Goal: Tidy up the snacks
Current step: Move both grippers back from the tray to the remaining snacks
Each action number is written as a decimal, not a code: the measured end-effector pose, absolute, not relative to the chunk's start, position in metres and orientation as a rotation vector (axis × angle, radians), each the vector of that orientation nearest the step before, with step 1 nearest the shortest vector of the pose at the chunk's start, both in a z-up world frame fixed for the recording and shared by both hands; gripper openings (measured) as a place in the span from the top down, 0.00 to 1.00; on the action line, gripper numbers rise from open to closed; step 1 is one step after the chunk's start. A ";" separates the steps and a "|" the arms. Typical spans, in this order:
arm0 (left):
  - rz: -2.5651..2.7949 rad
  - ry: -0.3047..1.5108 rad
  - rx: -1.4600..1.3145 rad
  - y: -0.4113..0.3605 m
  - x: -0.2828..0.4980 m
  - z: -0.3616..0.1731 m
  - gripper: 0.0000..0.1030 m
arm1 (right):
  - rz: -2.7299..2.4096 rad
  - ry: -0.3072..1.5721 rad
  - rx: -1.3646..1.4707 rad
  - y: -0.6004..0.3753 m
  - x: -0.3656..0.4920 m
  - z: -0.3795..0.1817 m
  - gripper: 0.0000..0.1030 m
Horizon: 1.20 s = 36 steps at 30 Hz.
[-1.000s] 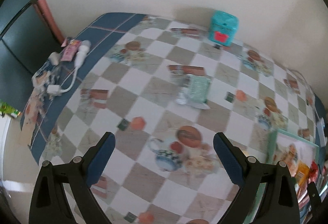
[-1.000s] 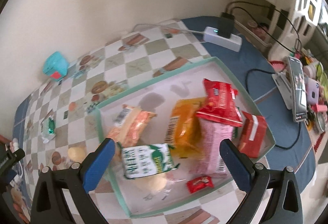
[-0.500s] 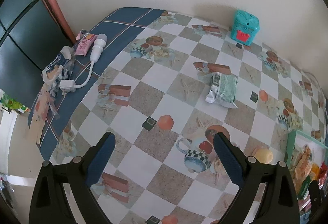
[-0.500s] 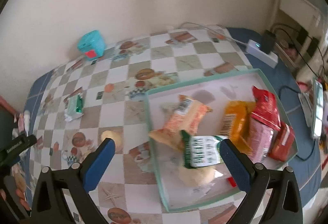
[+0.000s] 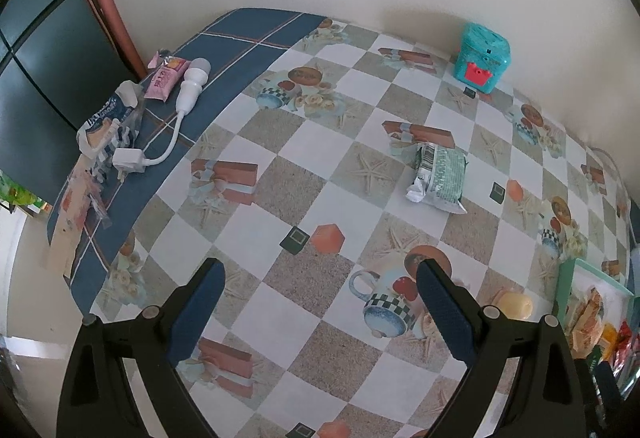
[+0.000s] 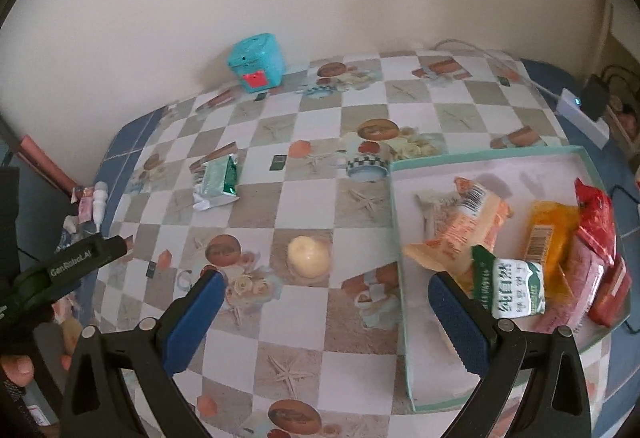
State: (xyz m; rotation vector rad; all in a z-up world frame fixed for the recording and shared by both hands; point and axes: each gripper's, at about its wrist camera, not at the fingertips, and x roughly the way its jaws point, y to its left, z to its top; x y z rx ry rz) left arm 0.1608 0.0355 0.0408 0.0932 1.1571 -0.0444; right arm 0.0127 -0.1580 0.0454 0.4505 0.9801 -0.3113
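Note:
A green snack packet lies loose on the checkered tablecloth. A pale yellow round snack sits nearer, just left of the teal-rimmed tray. In the tray lie several packets: an orange one, a green and white one, a yellow one and red ones. My left gripper hovers open over bare cloth, the green packet well beyond it. My right gripper is open too, with the round snack just past its fingertips.
A teal box with a red mouth stands by the wall. On the blue cloth border lie a white charger cable and small pink packets. A white power strip sits at the right. A hand holds the left gripper's body.
The right gripper has swung left, from over the tray to over the cloth by the round snack. The left view has shifted left and back, and the green packet has drifted right. Both stay open.

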 end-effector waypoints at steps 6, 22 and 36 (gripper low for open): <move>-0.053 1.169 0.074 0.040 0.163 0.038 0.06 | -0.243 0.973 0.441 -0.145 0.024 0.039 0.00; -0.065 1.286 0.045 0.041 0.178 -0.004 0.06 | -0.200 0.994 0.477 -0.141 0.056 0.011 0.00; -0.090 1.397 0.034 0.027 0.188 -0.045 0.06 | -0.244 1.127 0.442 -0.141 0.075 -0.038 0.07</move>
